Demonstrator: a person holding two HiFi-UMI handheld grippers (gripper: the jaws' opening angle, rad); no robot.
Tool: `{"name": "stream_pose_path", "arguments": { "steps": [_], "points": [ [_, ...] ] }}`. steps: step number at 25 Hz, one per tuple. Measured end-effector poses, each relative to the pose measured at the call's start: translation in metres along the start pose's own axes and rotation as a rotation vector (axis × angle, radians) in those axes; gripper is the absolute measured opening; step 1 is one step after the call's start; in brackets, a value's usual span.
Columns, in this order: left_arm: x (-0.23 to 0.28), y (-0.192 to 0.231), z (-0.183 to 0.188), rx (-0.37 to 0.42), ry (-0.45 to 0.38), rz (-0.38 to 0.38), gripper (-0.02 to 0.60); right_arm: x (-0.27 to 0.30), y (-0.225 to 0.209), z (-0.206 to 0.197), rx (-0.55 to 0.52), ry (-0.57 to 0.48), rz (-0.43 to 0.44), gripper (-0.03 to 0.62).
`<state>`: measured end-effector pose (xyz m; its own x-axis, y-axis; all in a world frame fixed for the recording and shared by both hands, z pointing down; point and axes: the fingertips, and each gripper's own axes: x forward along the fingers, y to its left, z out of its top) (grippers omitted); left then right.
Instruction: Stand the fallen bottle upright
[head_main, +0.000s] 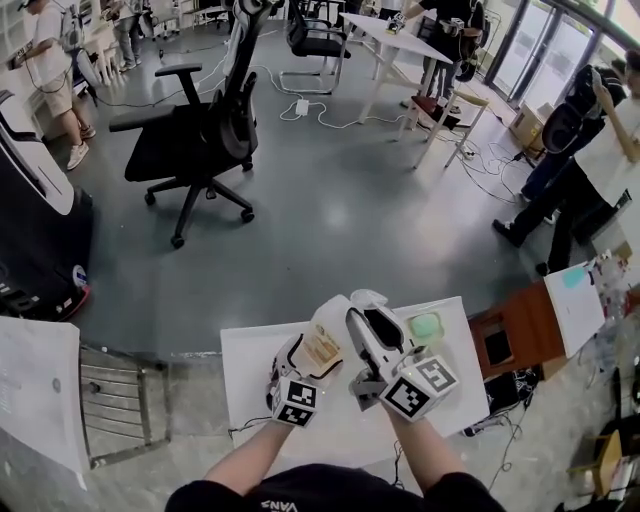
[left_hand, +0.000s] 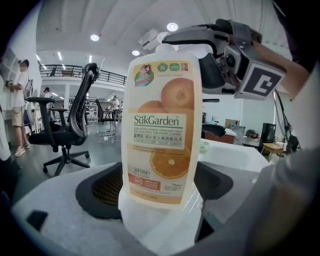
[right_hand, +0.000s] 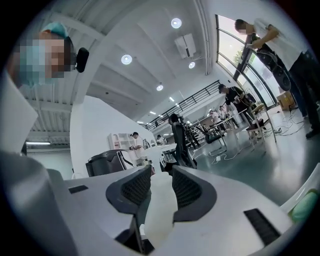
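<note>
bottle: orange-label cleaner bottle, held over the middle of the bench with a gripper on each end. It's close to upright, with the top leaning away from the person. Can't tell if the base touches the bench.
left gripper: fingers clamped on the lower body, one pad on each side just under the label.
right gripper: fingers narrow, pinched on the white cap.
why two grips: my guess is the low grip carries the weight and acts as the pivot, while the cap grip steers the top. That way a tall slick bottle won't twist out mid-swing.
stage: looks most of the way there. It needs the last bit of tilt taken out and the base set flat before either gripper lets go.
bench surface: small, white and smooth, so the base could skid if it lands on an edge. A green item sits toward the far right, near the right gripper but clear of the bottle.
room: big open office with a glossy grey floor, a black chair, loose cables, windows and people standing around at the edges.
</note>
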<state>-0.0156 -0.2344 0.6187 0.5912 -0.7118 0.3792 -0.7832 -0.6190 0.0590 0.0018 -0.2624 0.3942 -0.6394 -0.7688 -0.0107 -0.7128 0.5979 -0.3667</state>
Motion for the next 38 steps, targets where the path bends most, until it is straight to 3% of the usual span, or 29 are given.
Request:
{"name": "stream_pose_path", "arguments": {
  "steps": [7,17,20,27,38],
  "points": [
    [0.011,-0.011,-0.001,-0.048,-0.005,0.005,0.439,-0.006,0.014,-0.005,-0.057,0.025,0.082,0.137],
    [0.016,-0.015,-0.006,-0.031,0.014,-0.034,0.445,-0.016,0.012,-0.008,-0.015,0.012,0.080,0.147],
    [0.011,-0.014,-0.001,-0.027,0.030,-0.045,0.446,-0.018,0.010,-0.007,0.003,0.017,0.079,0.204],
    [0.008,-0.012,0.001,-0.035,0.054,-0.075,0.445,-0.026,0.003,-0.008,0.009,0.026,0.082,0.216],
    [-0.023,-0.020,0.006,-0.041,0.048,-0.043,0.443,-0.058,-0.004,-0.006,0.035,0.014,0.086,0.216]
  ]
}}
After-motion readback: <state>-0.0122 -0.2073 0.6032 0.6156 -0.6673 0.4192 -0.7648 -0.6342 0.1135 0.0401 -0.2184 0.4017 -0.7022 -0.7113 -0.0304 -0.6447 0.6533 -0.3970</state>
